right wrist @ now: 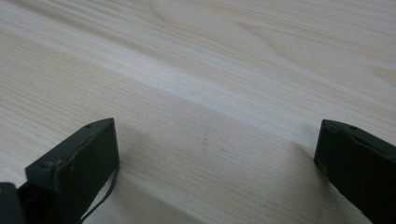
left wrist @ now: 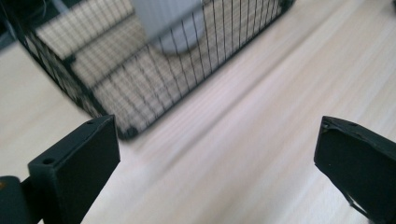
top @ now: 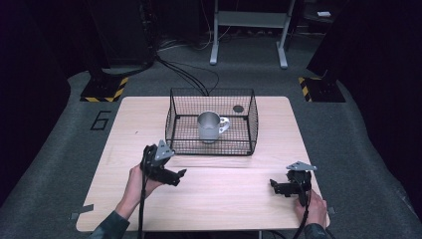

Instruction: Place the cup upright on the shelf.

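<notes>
A black wire basket (top: 174,107) stands at the middle of the wooden table (top: 219,199), and a grey metal mug (top: 209,127) sits upright inside it with its handle to the right. My left gripper (top: 178,175) hovers just in front of the basket's left corner, open and holding nothing. In the left gripper view the basket (left wrist: 116,100) and the blurred mug (left wrist: 173,25) lie ahead, beyond the wide-apart jaws. My right gripper (top: 276,186) is low over the table near the right front edge, open and holding nothing. Bare wood (right wrist: 210,116) lies between its jaws.
A small dark round mark (top: 238,108) shows on the table behind the basket's back right. Floor stands with yellow-black bases (top: 102,89) flank the table's far corners. Cables (top: 189,74) run across the floor behind it.
</notes>
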Tool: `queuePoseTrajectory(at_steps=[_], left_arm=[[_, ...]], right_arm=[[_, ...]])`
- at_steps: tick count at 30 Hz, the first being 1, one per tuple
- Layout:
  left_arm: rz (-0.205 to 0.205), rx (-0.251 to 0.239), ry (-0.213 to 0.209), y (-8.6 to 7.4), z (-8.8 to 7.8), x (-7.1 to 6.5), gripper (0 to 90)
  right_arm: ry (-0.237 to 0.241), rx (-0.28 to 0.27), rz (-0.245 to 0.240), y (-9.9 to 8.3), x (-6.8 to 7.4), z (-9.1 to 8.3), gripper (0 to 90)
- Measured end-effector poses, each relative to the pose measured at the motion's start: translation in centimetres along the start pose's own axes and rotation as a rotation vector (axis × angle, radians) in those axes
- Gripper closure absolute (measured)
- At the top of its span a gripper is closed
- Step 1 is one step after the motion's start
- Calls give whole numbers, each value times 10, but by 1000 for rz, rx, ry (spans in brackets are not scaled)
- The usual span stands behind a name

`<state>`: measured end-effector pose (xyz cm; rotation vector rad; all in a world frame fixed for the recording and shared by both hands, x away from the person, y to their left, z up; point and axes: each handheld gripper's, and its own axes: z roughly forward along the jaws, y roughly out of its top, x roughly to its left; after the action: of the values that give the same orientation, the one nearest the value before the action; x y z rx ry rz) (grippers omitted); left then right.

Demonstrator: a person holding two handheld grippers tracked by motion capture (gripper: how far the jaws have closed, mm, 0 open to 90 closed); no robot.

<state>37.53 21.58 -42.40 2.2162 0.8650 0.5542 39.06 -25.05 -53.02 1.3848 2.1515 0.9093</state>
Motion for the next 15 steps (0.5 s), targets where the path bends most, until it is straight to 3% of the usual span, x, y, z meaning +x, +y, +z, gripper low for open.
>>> queuePoseTrajectory(at_steps=[4, 5, 9, 12, 15], left_arm=[[-63, 47, -21, -37, 9, 0, 2], [-54, 69, -10, -42, 12, 0, 1], [-79, 114, 7, -69, 25, 2, 1], [-134, 111, 17, -85, 34, 6, 1], [-149, 105, 27, -93, 38, 7, 1]], right_arm=[[0, 0, 0, 0, 0, 0, 0], [0, -1, -2, 0, 0, 0, 0], [0, 0, 0, 0, 0, 0, 0], [0, 0, 0, 0, 0, 0, 0], [0, -1, -2, 0, 0, 0, 0]])
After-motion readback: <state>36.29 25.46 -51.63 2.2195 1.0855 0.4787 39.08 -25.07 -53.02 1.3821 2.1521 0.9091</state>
